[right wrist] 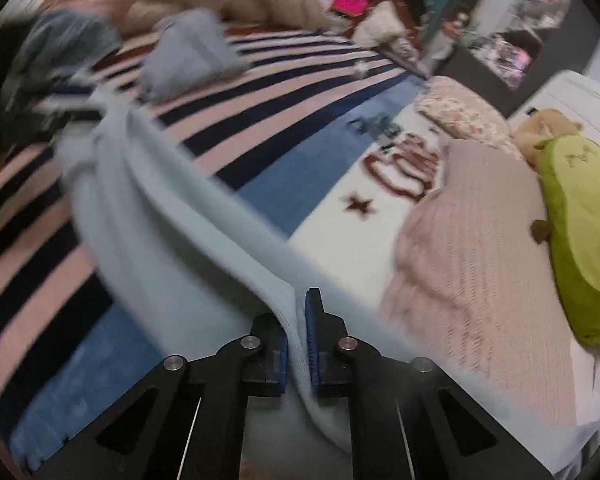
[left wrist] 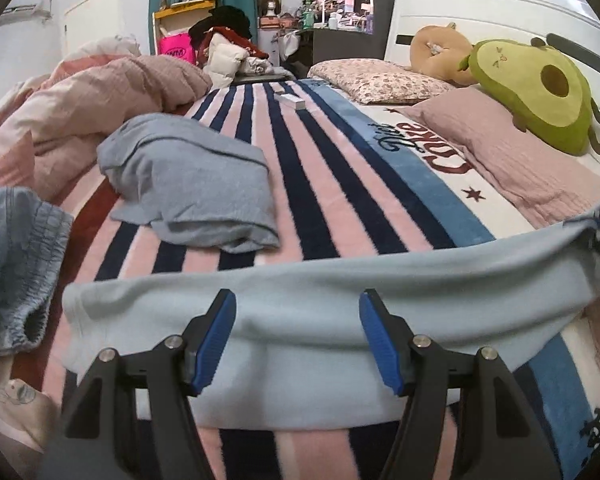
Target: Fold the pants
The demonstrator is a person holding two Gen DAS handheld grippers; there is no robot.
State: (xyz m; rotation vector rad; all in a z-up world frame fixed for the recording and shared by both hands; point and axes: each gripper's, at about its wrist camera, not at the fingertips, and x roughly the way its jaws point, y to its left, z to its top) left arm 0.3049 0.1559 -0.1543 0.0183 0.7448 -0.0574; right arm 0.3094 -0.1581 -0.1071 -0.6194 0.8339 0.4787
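Right gripper (right wrist: 296, 336) pinched on a fold of light blue pants (right wrist: 171, 248) lying across striped blanket (right wrist: 39, 264); blurred throughout. Left gripper (left wrist: 297, 340) gaping, 2 pads clear of cloth, pants' right end cut off.

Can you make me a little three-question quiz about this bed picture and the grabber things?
1. True or false: the right gripper has its jaws shut on the light blue pants.
2. Which best describes the left gripper? A) jaws open over the pants B) jaws shut on a pillow C) holding the clock
3. Fill in: the green toy by the headboard is shaped like an ____.

Key
1. True: a fold of the pants is pinched between them.
2. A
3. Avocado
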